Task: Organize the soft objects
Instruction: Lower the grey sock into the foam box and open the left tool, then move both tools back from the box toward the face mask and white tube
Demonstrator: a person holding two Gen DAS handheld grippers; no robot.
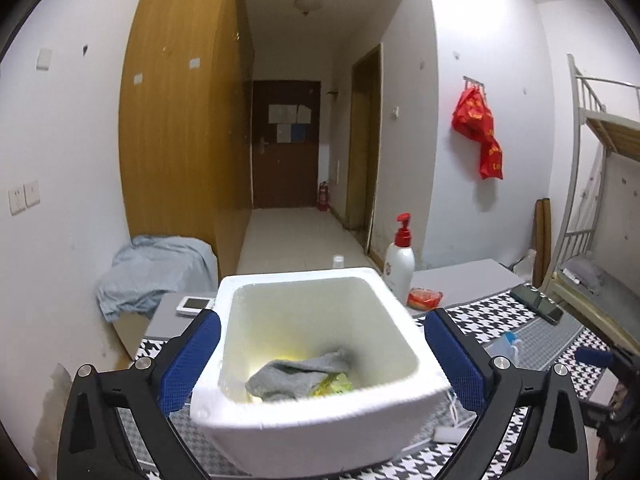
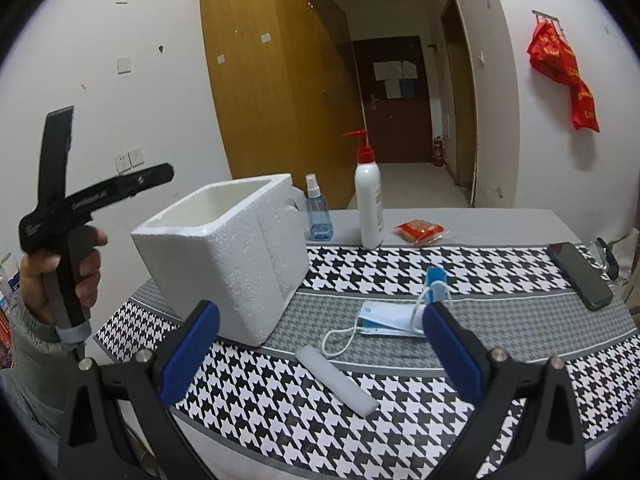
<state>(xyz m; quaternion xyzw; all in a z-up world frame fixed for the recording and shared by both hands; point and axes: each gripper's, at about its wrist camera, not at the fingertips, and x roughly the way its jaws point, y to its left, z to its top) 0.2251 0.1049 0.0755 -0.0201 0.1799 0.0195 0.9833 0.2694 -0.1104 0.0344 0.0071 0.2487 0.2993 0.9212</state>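
White walls, a tall wooden wardrobe [image 1: 180,120] and a dark door [image 1: 286,144] at the end of a hallway stand behind the counter [image 2: 480,220], which is covered by a black-and-white houndstooth cloth [image 2: 280,420].

From the left wrist view, the left gripper [image 1: 322,360] has its jaws wide apart, one blue pad on either side of a white foam box [image 1: 320,428] without pressing on it. Inside the box, at its bottom, lies a grey sock [image 1: 296,376] over something yellow-green [image 1: 334,384]. At 1 o'clock from the box stand a white pump bottle [image 1: 400,268] with a red top and a red packet [image 1: 425,298]; a phone [image 1: 538,302] lies at 2 o'clock.

From the right wrist view, the right gripper [image 2: 322,354] is also spread open with nothing between its pads. A white foam bar [image 2: 336,380] lies on the cloth just beyond it, and a blue face mask [image 2: 384,320] lies at 1 o'clock from the bar. The box sits at 10 o'clock, with a small blue spray bottle [image 2: 318,216] behind it. At the left edge, a hand [image 2: 60,272] holds the other gripper's black handle.
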